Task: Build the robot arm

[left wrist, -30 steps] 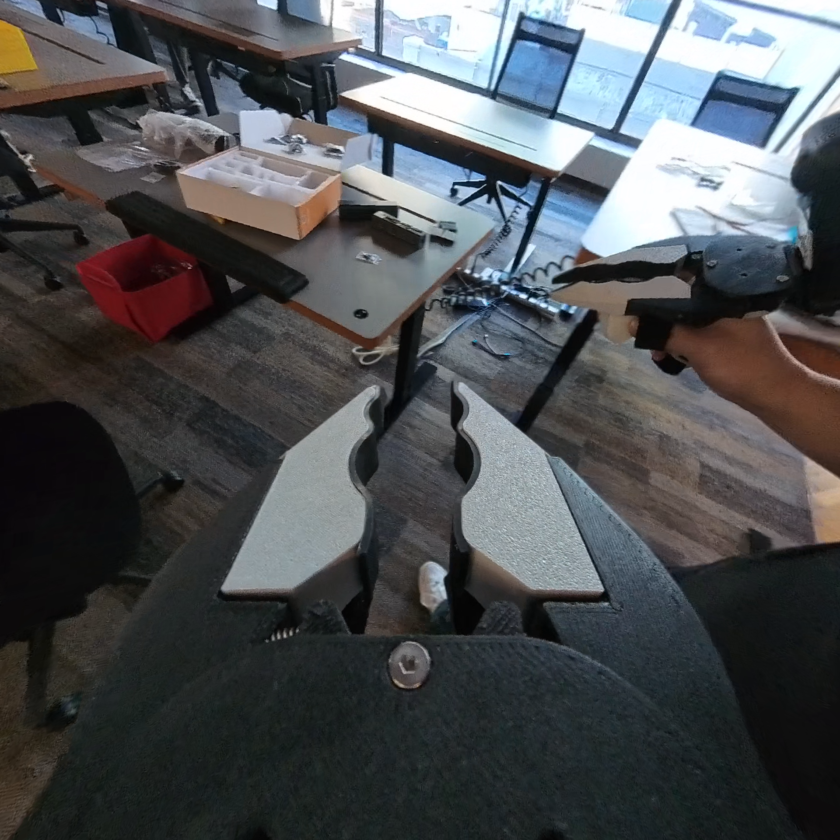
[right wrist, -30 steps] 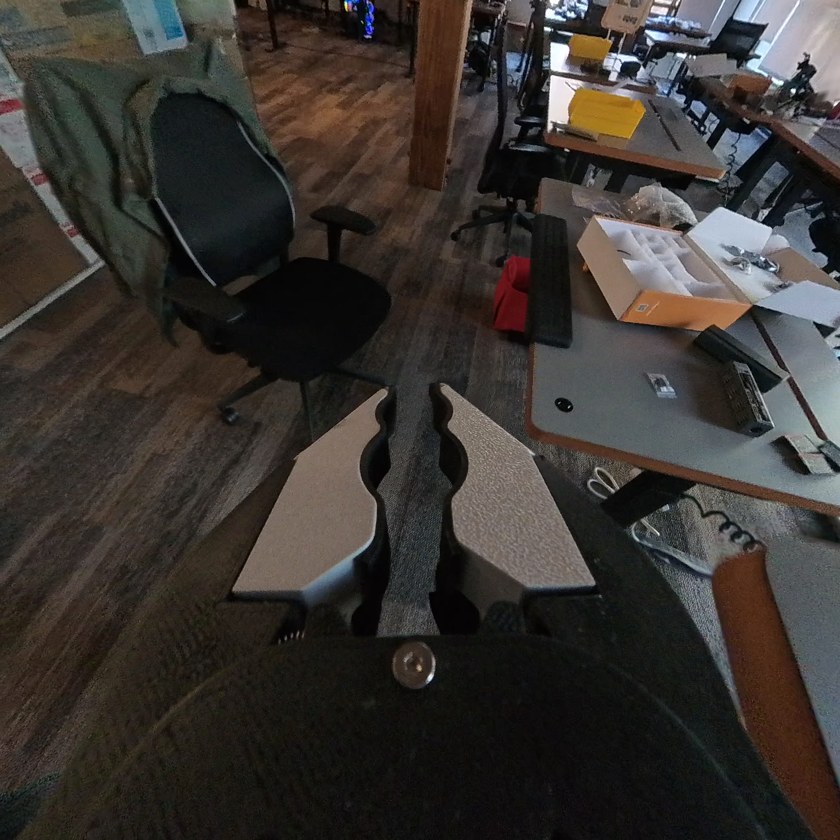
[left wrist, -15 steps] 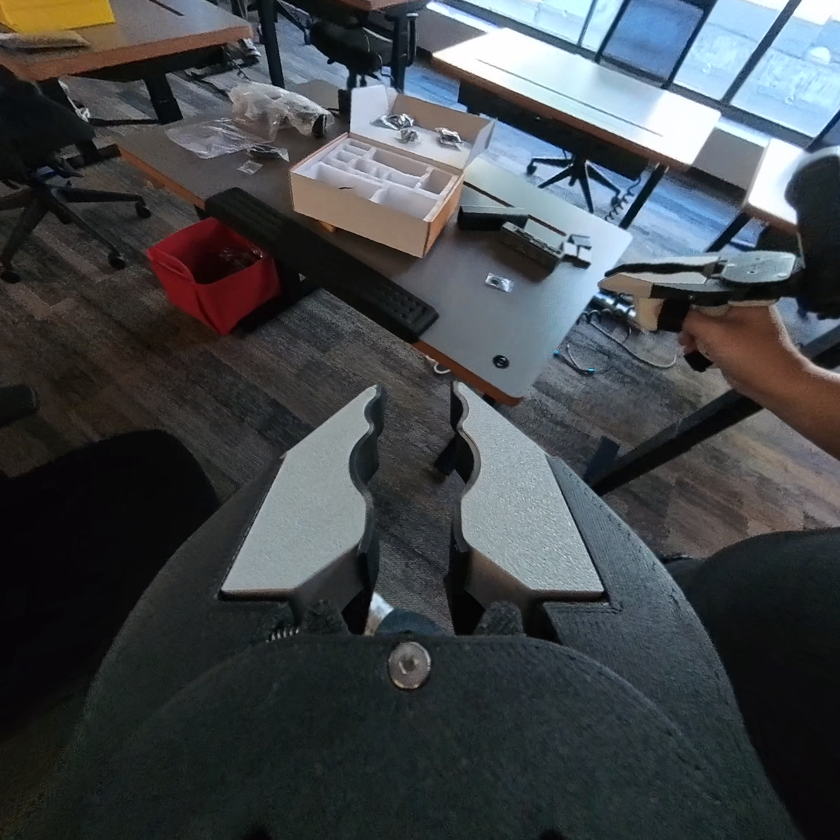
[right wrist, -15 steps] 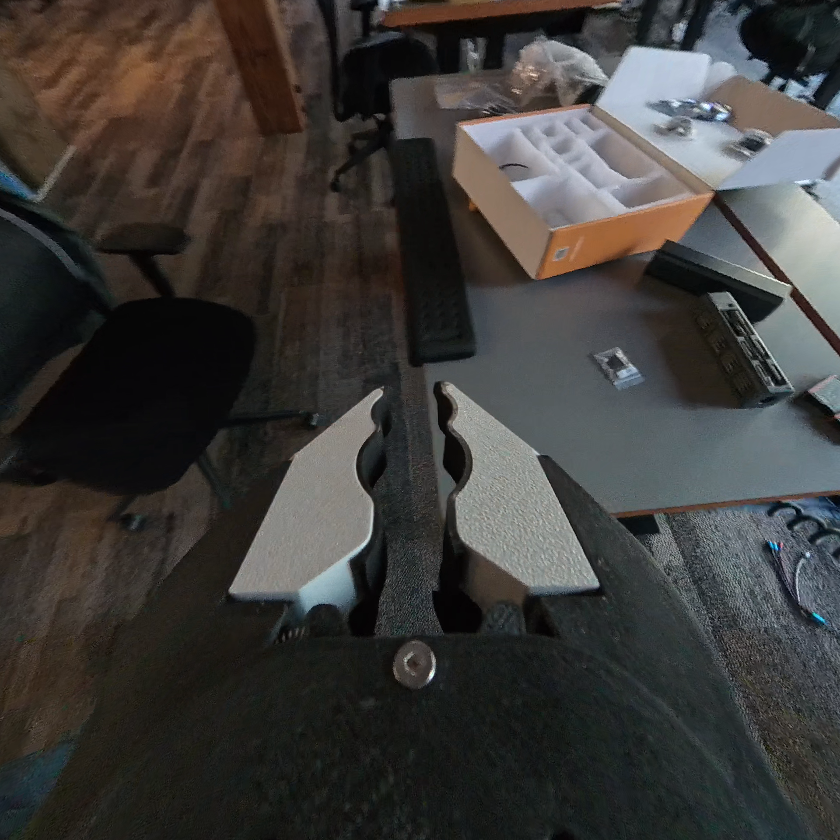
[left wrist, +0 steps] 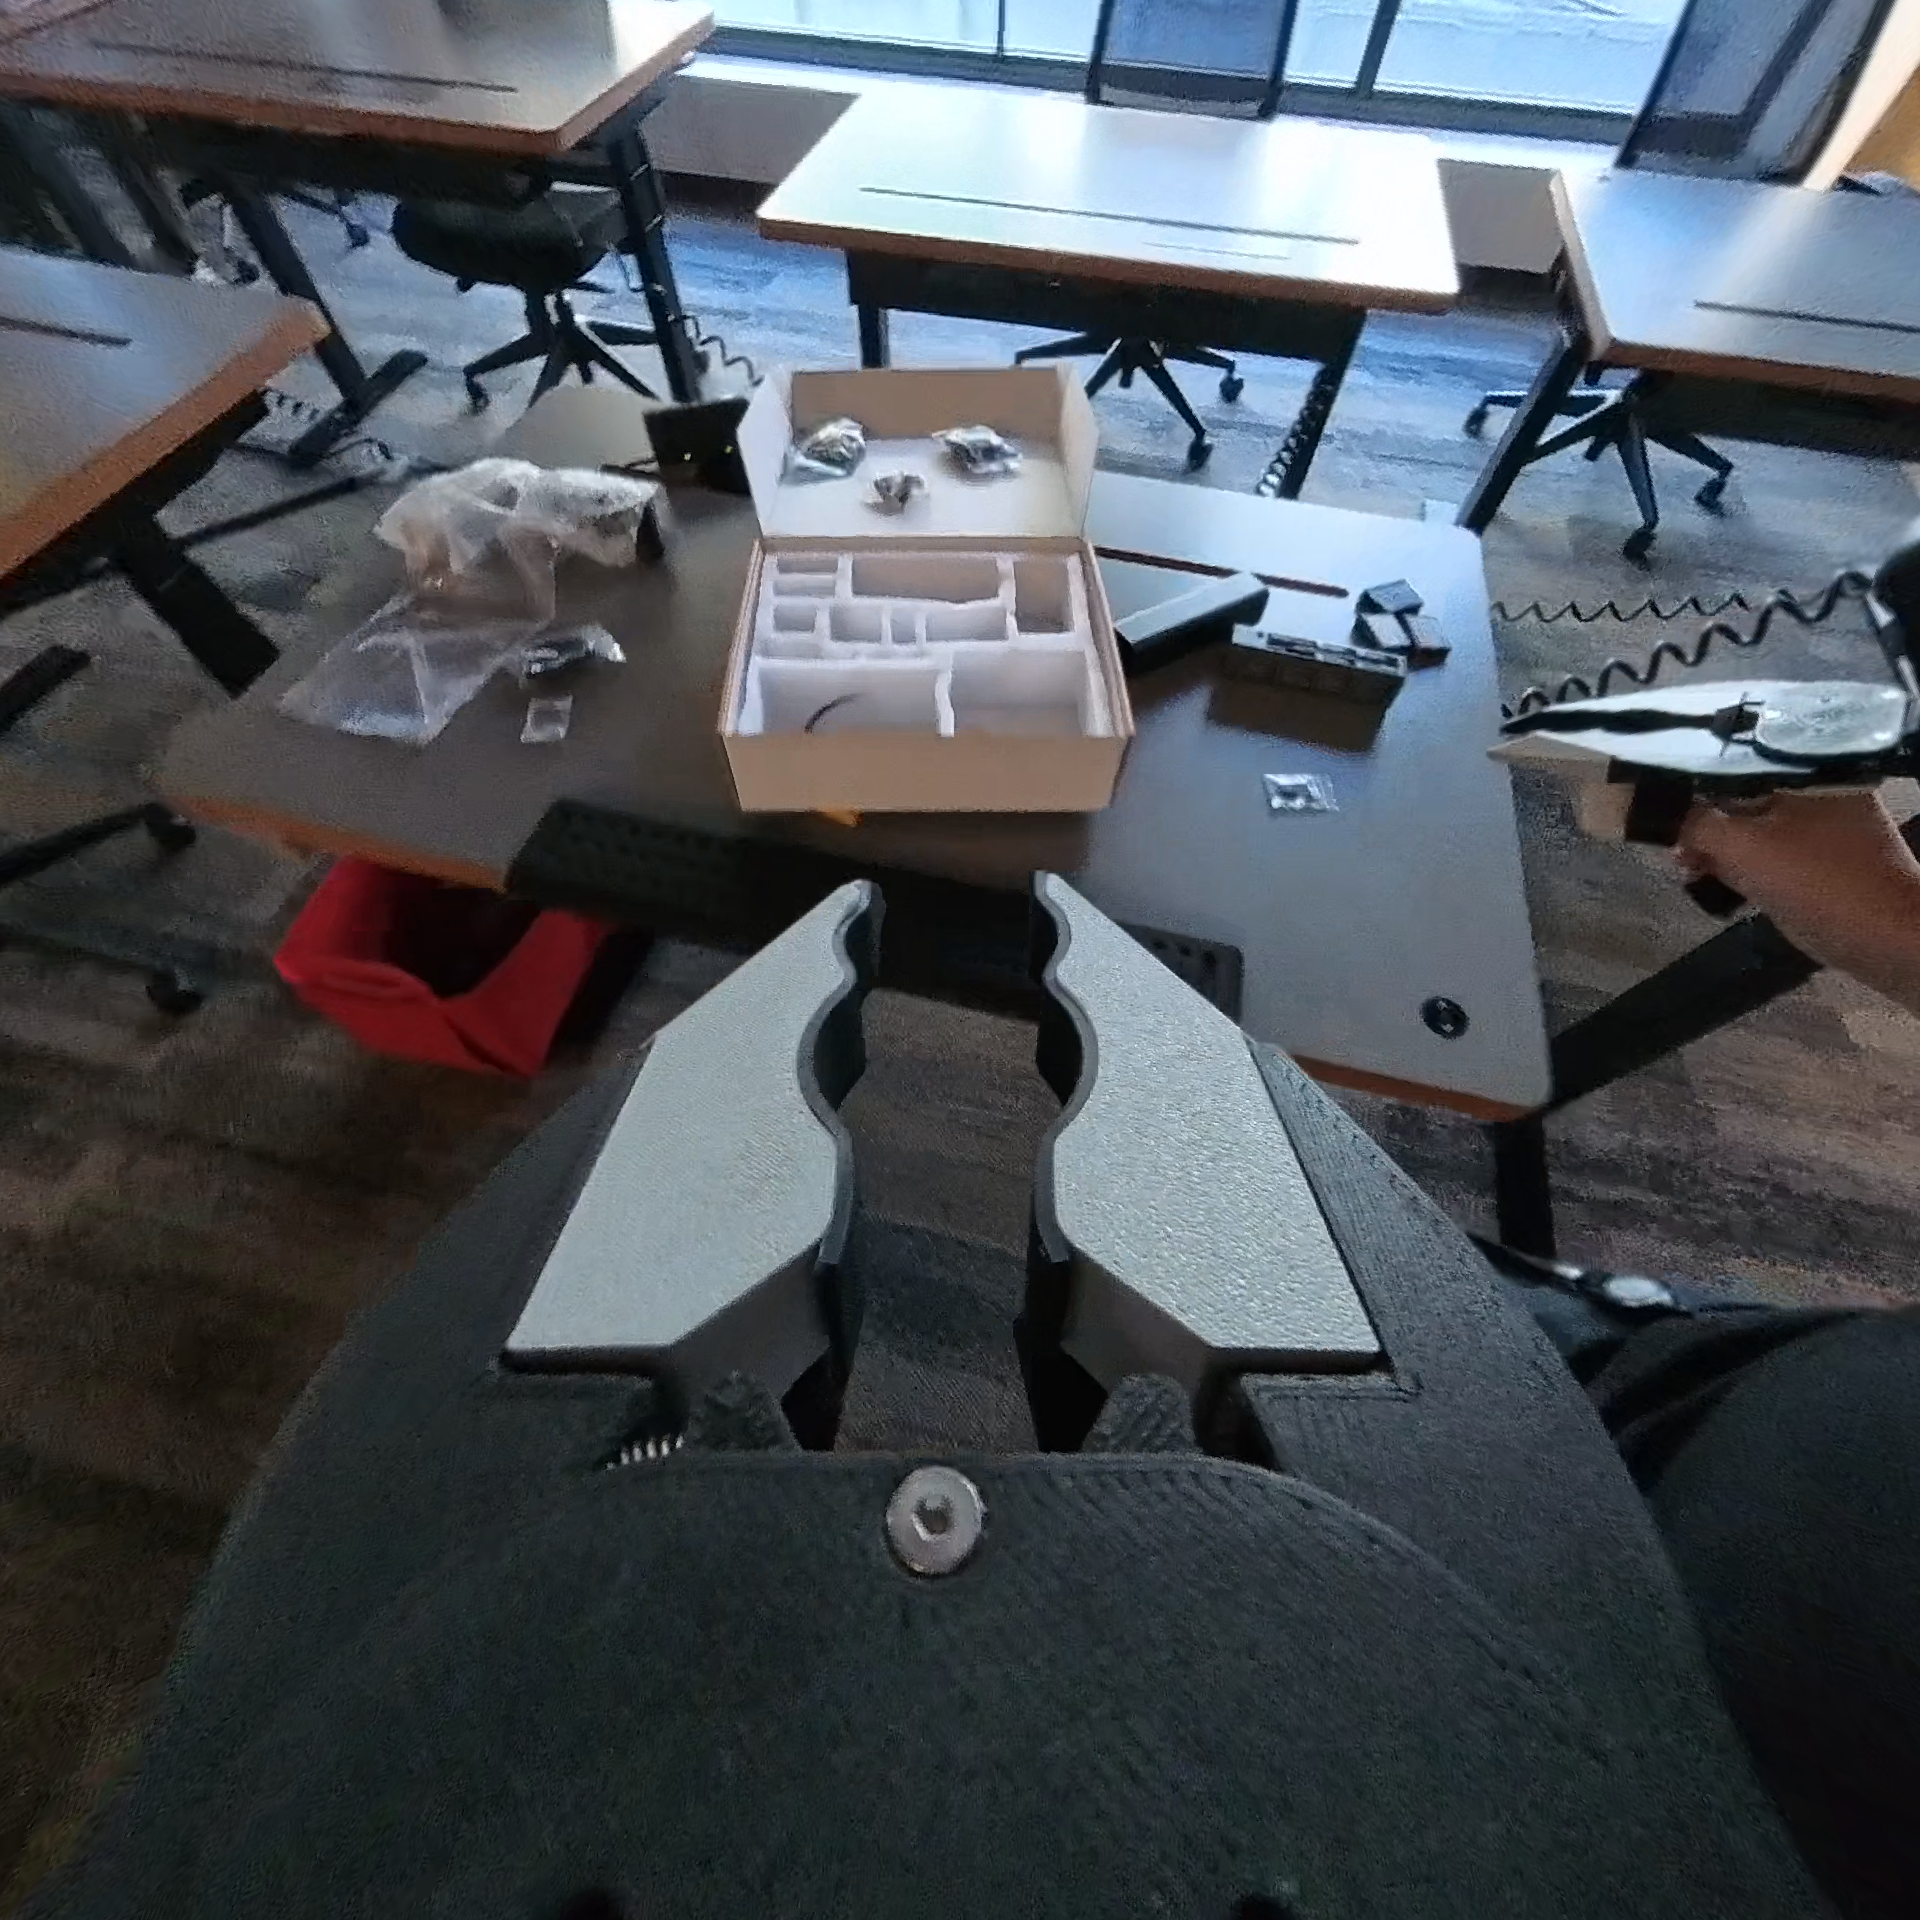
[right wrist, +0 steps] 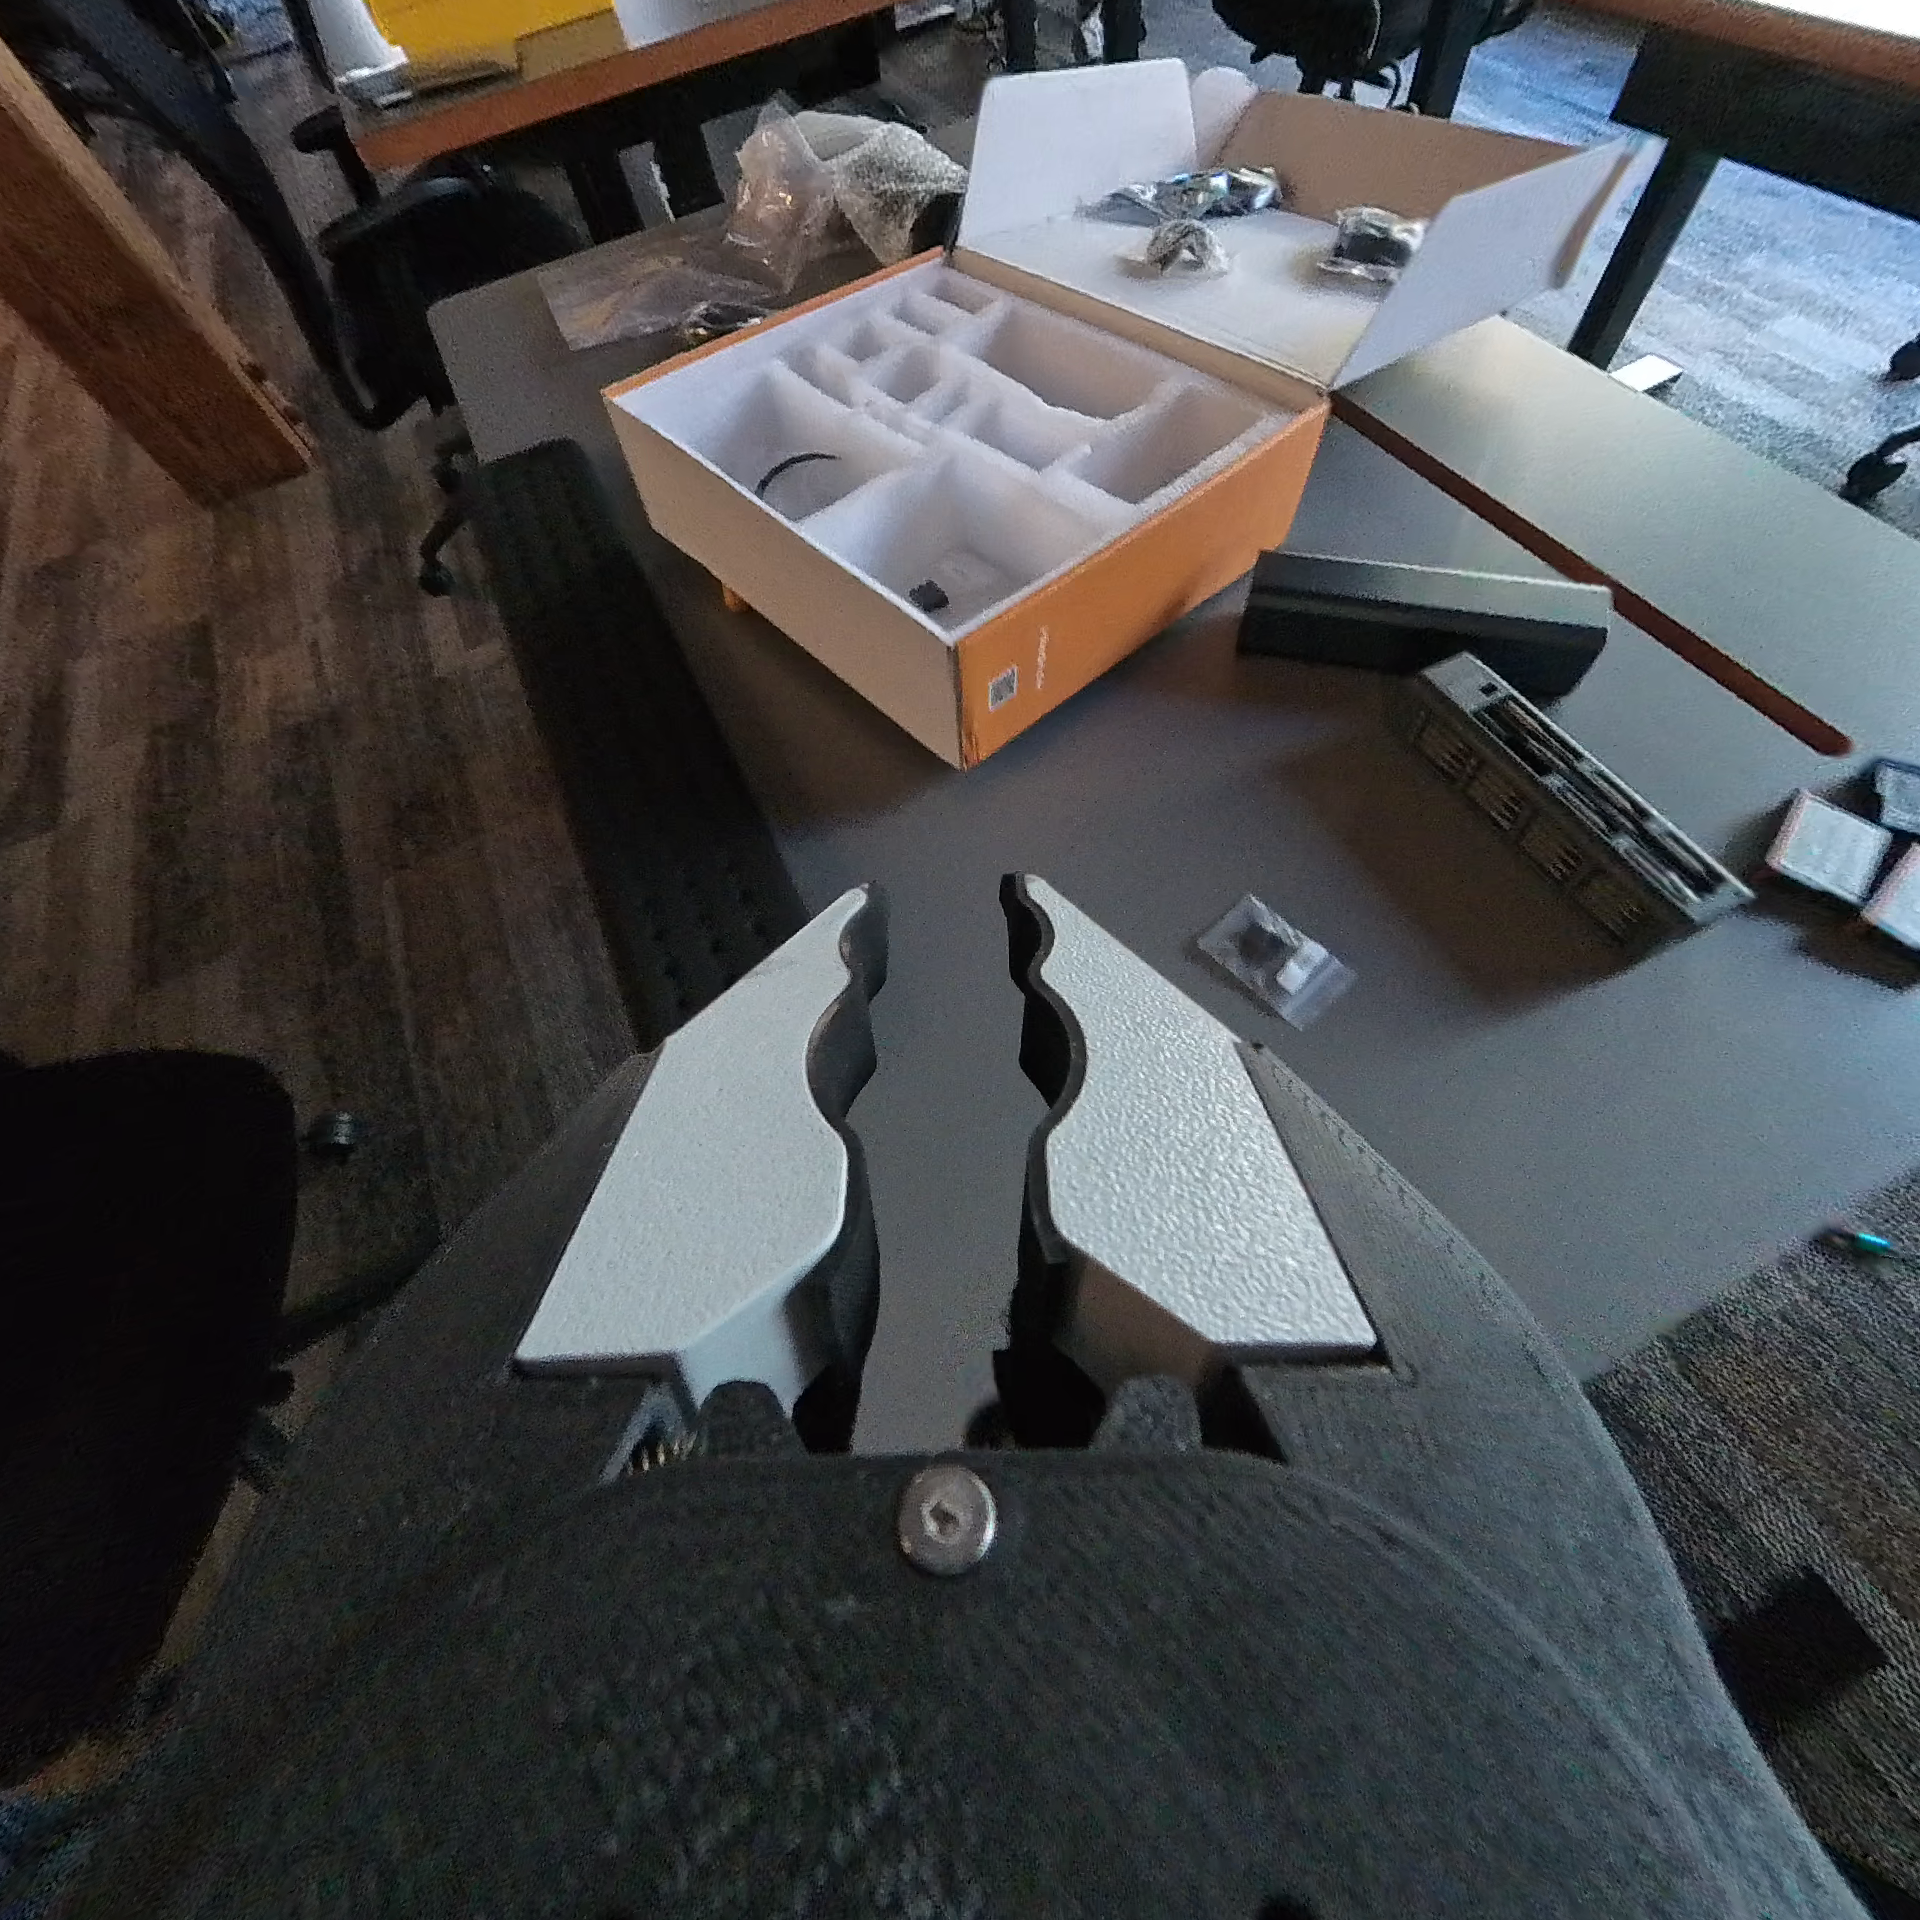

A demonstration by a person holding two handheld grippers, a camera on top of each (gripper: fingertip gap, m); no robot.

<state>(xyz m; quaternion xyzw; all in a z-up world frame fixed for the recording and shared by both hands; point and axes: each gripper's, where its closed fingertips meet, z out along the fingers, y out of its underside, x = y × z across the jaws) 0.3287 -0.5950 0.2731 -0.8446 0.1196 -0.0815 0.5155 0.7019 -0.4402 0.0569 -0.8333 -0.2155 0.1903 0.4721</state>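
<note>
Open cardboard box (right wrist: 966,488) sits mid-counter (right wrist: 1143,821), lid (right wrist: 1226,239) folded flat back, white foam insert with many compartments exposed. Most compartments look empty; a thin black loop lies in one near pocket and a small dark piece (right wrist: 935,592) in the pocket beside it. Three small bagged parts (left wrist: 899,457) rest on the inside of the lid, probably laid there as unpacked contents. Box seems raised slightly on something orange under its near corner; cannot tell what.

Right of the box: long black bar (right wrist: 1423,623), then a ribbed black module (right wrist: 1569,790), then small flat packets (right wrist: 1834,857) at the counter's far right. A small clear bag with a dark part (right wrist: 1273,956) lies alone on bare counter, nearest to the right tongs (right wrist: 943,894). Left of the box: crumpled clear plastic wrap (left wrist: 488,582). Black wrist-rest strip (right wrist: 623,727) runs along the counter's near edge. Red bin (left wrist: 436,982) on the floor under the counter.

Right tongs hover over the counter's near part, fingers apart, nothing between them, tilted down toward the surface; touching nothing. In the left wrist view they are held level by a hand (left wrist: 1808,883) at counter height.

Left tongs (left wrist: 954,899) are apart too, empty, held off the counter's near edge, aimed at the box, well apart from it.
</note>
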